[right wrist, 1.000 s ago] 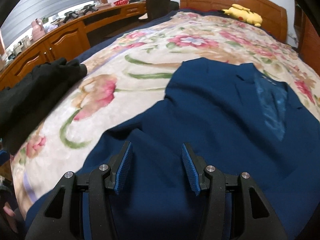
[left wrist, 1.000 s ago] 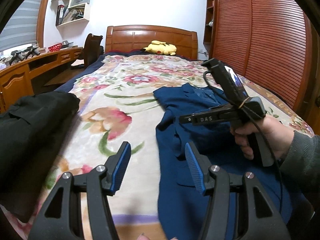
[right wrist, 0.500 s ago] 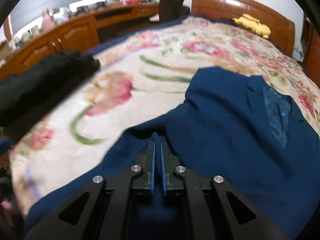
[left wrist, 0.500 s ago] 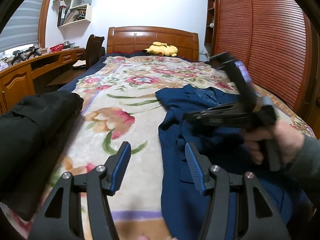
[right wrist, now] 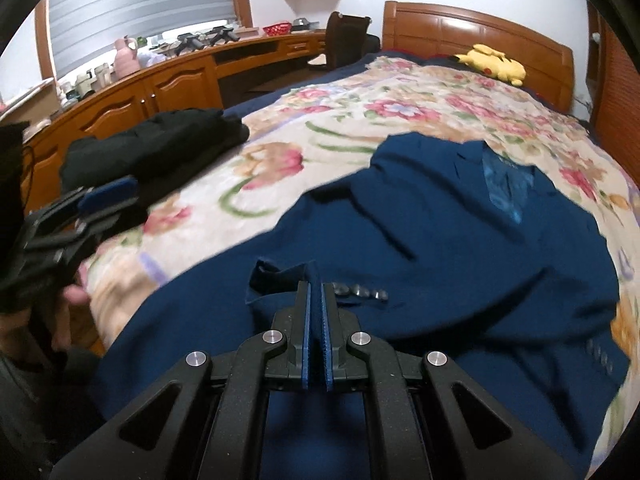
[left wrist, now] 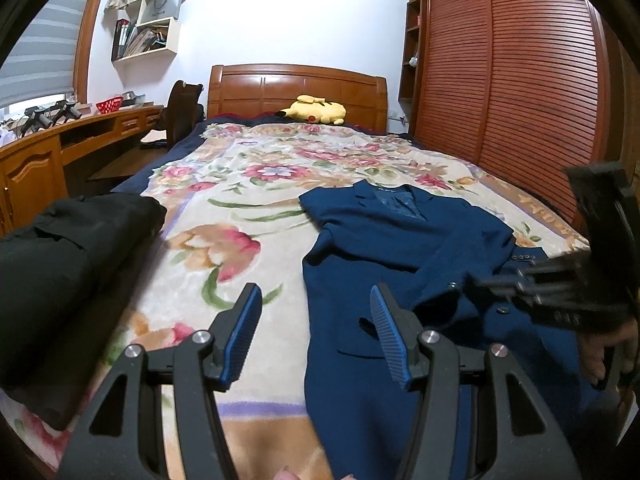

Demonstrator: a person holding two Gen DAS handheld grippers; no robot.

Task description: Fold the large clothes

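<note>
A dark blue suit jacket [left wrist: 400, 240] lies face up on the floral bedspread [left wrist: 248, 184], collar toward the headboard. My left gripper [left wrist: 316, 320] is open and empty above the jacket's left edge near the foot of the bed. My right gripper [right wrist: 316, 292] is shut on the jacket's sleeve cuff [right wrist: 280, 276], with the cuff buttons [right wrist: 360, 291] just beside the pads, and holds the sleeve across the jacket front [right wrist: 460, 240]. In the left wrist view the right gripper [left wrist: 488, 280] is blurred at the right, over the jacket.
A folded black garment [left wrist: 60, 256] lies at the bed's left edge, also in the right wrist view [right wrist: 156, 148]. A yellow plush toy [left wrist: 316, 110] sits by the wooden headboard [left wrist: 296, 84]. A wooden desk [left wrist: 36, 152] runs along the left; a slatted wardrobe [left wrist: 520, 80] stands at the right.
My right gripper shut on the jacket's sleeve cuff and carried it rightward across the jacket front. My left gripper stayed open and drew back a little.
</note>
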